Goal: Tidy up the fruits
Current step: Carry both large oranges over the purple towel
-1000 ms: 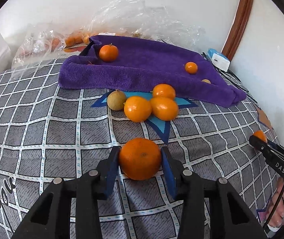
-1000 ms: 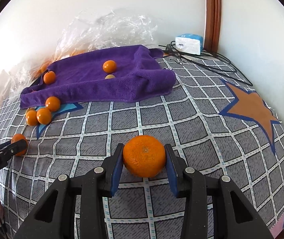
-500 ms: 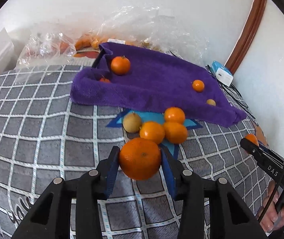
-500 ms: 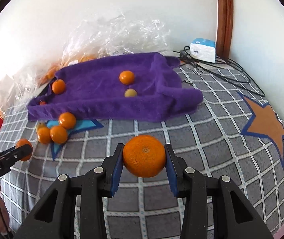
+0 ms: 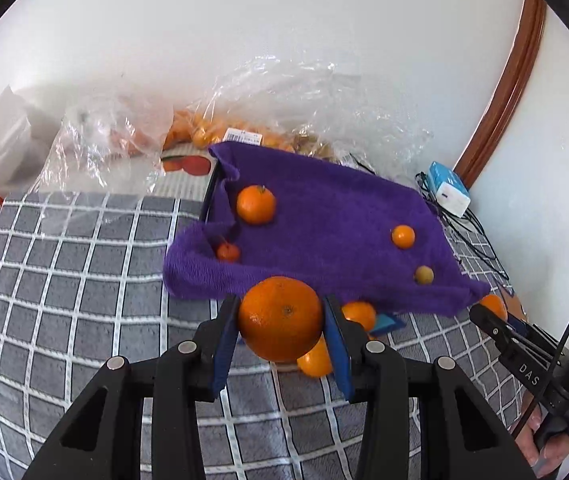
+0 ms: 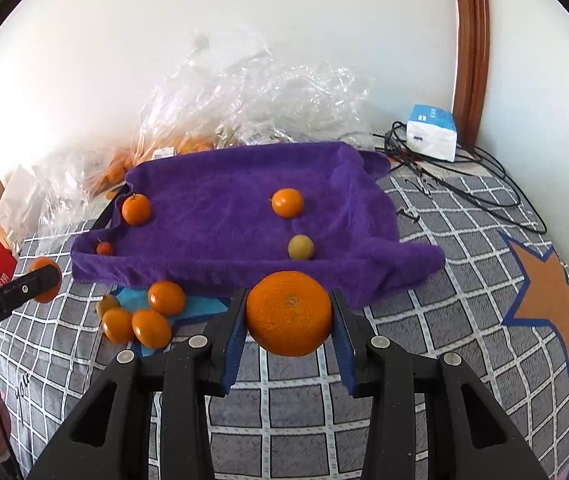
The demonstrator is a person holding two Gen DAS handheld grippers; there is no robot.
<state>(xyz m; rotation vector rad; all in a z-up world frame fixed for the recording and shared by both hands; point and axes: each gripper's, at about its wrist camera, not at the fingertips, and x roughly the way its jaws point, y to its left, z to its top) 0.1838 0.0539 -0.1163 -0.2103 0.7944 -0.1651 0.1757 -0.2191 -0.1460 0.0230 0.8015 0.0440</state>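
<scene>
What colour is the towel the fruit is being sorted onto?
Purple. The towel shows best in the right wrist view, spread on the grey checked cover.

Both grippers have carried their oranges up and closer to the purple towel

Orange clamped above bedspread; second orange likewise; four fruits on purple towel.

"DAS" shows in white on the black gripper arm at right; other labels too blurred.
</scene>
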